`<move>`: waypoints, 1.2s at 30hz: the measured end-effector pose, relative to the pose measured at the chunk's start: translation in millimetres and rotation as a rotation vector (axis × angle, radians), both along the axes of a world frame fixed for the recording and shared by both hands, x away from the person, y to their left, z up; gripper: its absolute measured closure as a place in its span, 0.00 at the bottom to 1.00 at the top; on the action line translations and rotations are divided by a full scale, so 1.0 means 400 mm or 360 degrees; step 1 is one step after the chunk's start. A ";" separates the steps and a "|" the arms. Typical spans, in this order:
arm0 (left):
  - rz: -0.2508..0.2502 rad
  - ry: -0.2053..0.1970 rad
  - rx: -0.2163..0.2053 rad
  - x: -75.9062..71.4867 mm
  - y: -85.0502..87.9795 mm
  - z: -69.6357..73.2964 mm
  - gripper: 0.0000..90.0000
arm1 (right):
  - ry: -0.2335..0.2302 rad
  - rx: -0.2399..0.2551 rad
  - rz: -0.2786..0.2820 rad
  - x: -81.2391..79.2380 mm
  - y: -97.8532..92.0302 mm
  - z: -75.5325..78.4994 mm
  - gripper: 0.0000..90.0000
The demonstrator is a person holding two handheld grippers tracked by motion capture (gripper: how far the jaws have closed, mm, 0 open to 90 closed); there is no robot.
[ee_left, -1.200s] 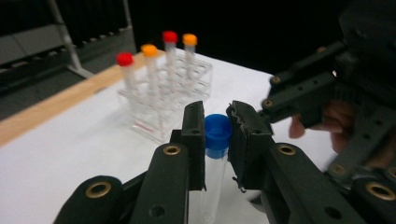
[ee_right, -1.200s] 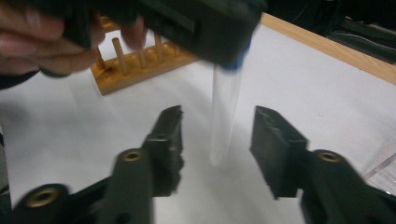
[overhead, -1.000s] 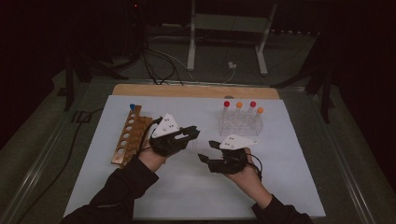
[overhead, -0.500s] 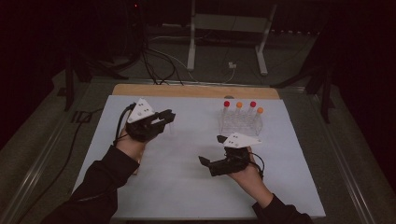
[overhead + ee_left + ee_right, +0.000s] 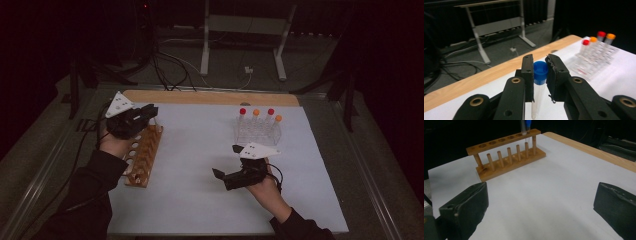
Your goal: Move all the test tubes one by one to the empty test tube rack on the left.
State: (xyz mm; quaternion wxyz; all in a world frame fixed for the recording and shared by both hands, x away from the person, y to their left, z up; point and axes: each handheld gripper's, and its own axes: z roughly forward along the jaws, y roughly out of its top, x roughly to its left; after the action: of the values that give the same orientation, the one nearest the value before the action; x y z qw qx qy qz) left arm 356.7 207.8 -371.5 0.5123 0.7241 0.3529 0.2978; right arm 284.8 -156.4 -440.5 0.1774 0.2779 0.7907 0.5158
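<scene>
Left gripper view: left claw [image 5: 541, 75] clamps the blue-capped tube [image 5: 539, 85] between its pads.

light: dim, bkgd near black | white mat brightest | gripper views: near jaws soft, slight blur

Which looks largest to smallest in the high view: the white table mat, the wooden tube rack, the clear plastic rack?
1. White table mat, by far the largest.
2. Wooden tube rack.
3. Clear plastic rack, somewhat smaller; it stands farther from the camera, so the gap is unsure.
</scene>
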 end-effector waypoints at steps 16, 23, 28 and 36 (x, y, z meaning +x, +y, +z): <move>0.0227 0.0006 -0.0033 0.023 0.104 -0.034 0.87 | 0.0013 0.0022 -0.0008 0.003 -0.003 0.000 0.00; 0.0271 0.0044 -0.0082 0.043 0.120 -0.074 0.87 | 0.0019 0.0034 -0.0007 0.003 -0.006 0.000 0.00; 0.0270 0.0089 -0.0057 0.048 0.117 -0.105 0.86 | 0.0027 0.0034 -0.0002 0.004 -0.006 -0.001 0.00; 0.0285 0.0168 -0.0029 0.058 0.111 -0.154 0.86 | 0.0031 0.0035 -0.0001 0.004 -0.006 -0.001 0.00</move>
State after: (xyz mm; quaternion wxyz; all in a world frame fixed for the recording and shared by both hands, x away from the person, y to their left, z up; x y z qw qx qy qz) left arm 379.9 252.0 -433.1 0.4708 0.6997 0.4454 0.3006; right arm 286.6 -158.8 -441.0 0.1668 0.2849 0.7866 0.5218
